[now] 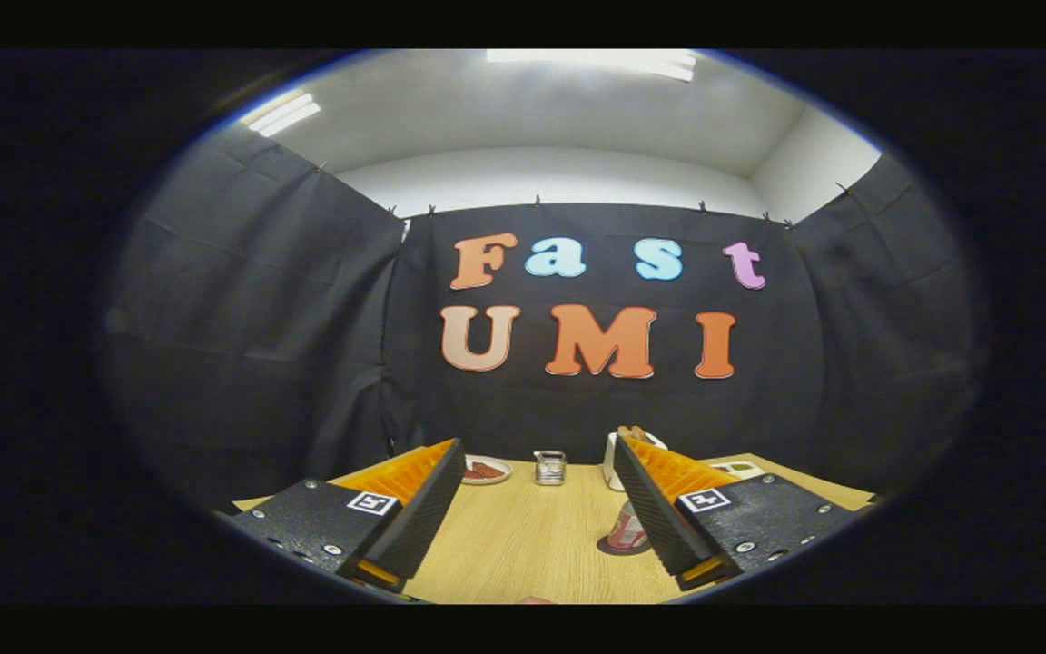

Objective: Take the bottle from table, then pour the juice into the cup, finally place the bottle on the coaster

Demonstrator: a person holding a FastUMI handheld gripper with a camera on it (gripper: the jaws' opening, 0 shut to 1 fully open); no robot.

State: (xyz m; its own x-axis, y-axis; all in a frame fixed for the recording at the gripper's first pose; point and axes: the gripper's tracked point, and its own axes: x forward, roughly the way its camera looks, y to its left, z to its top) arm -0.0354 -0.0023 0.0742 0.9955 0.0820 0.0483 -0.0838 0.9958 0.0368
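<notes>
The tool (537,509) was wide open and held nothing, so it could bump the bottle (627,529) by its right finger and knock it over.

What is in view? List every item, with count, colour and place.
table: one, light wood, under everything.
plate: one, white with something reddish-brown on it, far side, beyond the left finger.
glass cup: one, clear, far side, ahead of the gap between the fingers.
white container: one, far side, partly behind the right finger.
bottle: one, reddish, standing on a dark coaster beside the right finger.
hand-held gripper: one, open, fingers spread, gripping nothing.
</notes>
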